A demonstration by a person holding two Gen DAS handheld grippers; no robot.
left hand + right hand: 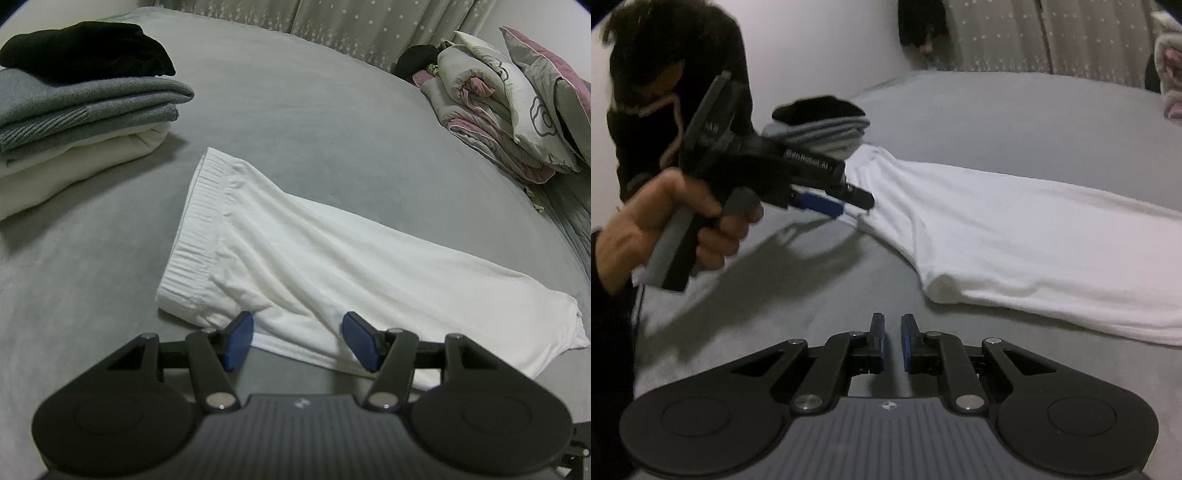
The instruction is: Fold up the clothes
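Note:
A white garment (314, 266) with a ribbed elastic waistband (195, 229) lies folded lengthwise on the grey bed (295, 103). My left gripper (300, 338) is open, its blue pads (240, 341) straddling the garment's near edge just past the waistband. The right wrist view shows the same garment (1015, 236) stretching to the right, with the left gripper (849, 201) held in a hand (665, 221) at its waistband end. My right gripper (893, 341) hovers over bare sheet short of the garment's folded edge. Its jaws stand nearly together with a narrow slit and nothing between them.
A stack of folded clothes (74, 122) with a black piece (92, 51) on top sits at the left, behind the waistband. Bundled quilts and pillows (509, 107) fill the far right. A star-patterned curtain (369, 26) runs behind the bed. A person in a dark hoodie (665, 92) stands at left.

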